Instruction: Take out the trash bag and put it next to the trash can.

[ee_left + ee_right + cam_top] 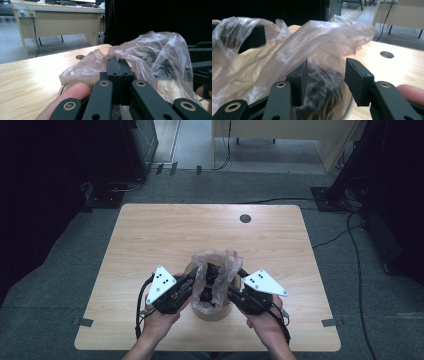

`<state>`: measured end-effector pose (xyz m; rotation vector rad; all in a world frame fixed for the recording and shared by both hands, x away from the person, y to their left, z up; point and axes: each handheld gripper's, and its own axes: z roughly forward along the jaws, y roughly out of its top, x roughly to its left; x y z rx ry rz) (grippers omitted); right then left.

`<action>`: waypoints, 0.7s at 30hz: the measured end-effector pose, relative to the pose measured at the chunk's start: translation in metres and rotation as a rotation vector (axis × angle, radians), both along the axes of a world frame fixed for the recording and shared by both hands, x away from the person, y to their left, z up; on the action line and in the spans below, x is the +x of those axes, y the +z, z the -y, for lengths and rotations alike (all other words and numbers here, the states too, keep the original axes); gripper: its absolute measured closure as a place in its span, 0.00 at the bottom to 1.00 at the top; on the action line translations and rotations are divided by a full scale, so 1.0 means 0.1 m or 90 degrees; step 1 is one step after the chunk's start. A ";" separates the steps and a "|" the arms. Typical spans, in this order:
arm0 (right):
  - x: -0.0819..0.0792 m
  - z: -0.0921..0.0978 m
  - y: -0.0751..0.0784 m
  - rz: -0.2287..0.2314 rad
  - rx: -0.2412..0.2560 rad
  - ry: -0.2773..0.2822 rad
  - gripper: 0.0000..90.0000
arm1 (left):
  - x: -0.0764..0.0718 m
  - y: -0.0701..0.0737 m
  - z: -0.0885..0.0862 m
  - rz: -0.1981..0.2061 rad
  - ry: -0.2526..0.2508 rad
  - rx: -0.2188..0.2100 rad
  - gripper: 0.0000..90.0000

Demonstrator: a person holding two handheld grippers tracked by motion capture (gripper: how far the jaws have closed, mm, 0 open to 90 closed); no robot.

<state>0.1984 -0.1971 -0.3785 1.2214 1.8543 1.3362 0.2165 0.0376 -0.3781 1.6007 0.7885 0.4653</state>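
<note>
Near the front edge of the surface (150, 235), midway across: a round container (212, 312) with a plastic bag (216, 270) in it, spilling over the rim. Left hand-held gripper (192, 282) against the bag's left side, right hand-held gripper (235, 287) against its right. Behind, toward the far edge, a hole (245, 218) in the surface.

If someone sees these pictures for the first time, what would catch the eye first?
First, the crumpled clear plastic bag lining a round container at the near middle of the wooden table. Next, the two grippers flanking it: the left gripper has its jaws closed on the bag's edge, while the right gripper has its jaws apart at the bag.
</note>
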 end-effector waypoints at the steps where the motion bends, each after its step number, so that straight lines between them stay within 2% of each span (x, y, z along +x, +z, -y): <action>1: -0.02 0.03 0.01 -0.003 0.001 0.008 0.58 | 0.00 0.00 0.00 0.000 0.001 0.000 1.00; 6: -0.14 0.09 0.09 -0.017 0.066 0.045 0.56 | 0.03 -0.01 -0.02 -0.012 0.001 -0.014 1.00; 9: -0.20 0.01 0.10 -0.029 0.075 0.084 0.51 | 0.02 0.01 -0.04 -0.008 0.005 -0.015 1.00; 12: -0.24 -0.12 0.08 -0.032 0.088 0.127 0.42 | 0.01 0.02 -0.05 -0.008 0.008 -0.014 1.00; 16: -0.26 -0.33 0.01 -0.048 0.078 0.120 0.30 | 0.01 0.03 -0.06 -0.010 0.013 -0.016 1.00; 19: -0.27 -0.48 -0.03 -0.066 0.063 0.112 0.26 | 0.00 0.04 -0.05 -0.003 0.017 -0.009 1.00; 21: -0.29 -0.58 -0.07 -0.064 0.051 0.122 0.24 | -0.01 0.04 -0.05 0.007 0.026 0.000 1.00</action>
